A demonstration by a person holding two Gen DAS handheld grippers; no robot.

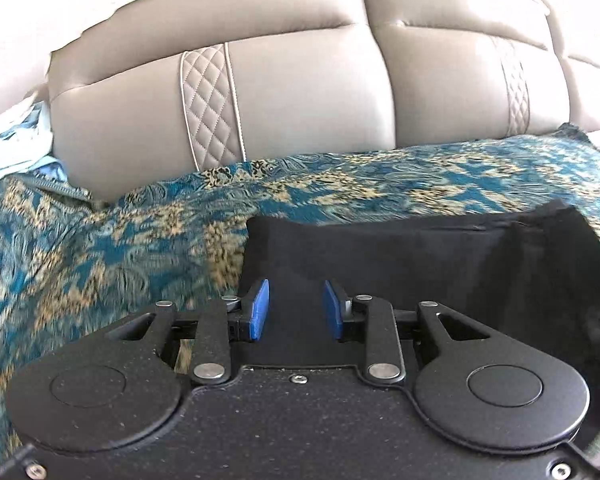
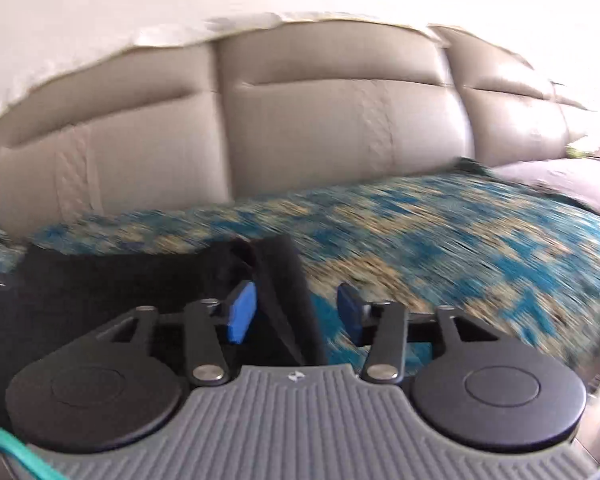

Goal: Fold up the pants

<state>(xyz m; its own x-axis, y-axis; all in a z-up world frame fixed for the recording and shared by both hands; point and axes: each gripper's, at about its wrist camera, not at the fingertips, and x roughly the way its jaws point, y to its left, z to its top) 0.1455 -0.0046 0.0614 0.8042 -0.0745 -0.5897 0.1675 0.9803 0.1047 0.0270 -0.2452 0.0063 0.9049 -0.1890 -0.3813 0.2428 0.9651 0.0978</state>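
The black pants (image 1: 440, 256) lie folded in a flat pile on the blue and gold patterned cover (image 1: 100, 248) of a sofa seat. My left gripper (image 1: 296, 312) is open, its blue pads apart just above the pile's near left corner, holding nothing. In the right wrist view the pants (image 2: 112, 280) lie at the left. My right gripper (image 2: 296, 312) is open over the pile's right edge, where a raised fold of black cloth (image 2: 284, 288) stands between the pads without being pinched. The right view is motion-blurred.
Beige leather sofa back cushions (image 1: 300, 92) rise right behind the seat. Light blue cloth (image 1: 16, 140) lies at the far left end. The patterned cover (image 2: 460, 240) stretches right of the pants, with a dark grey cushion (image 2: 560, 184) beyond it.
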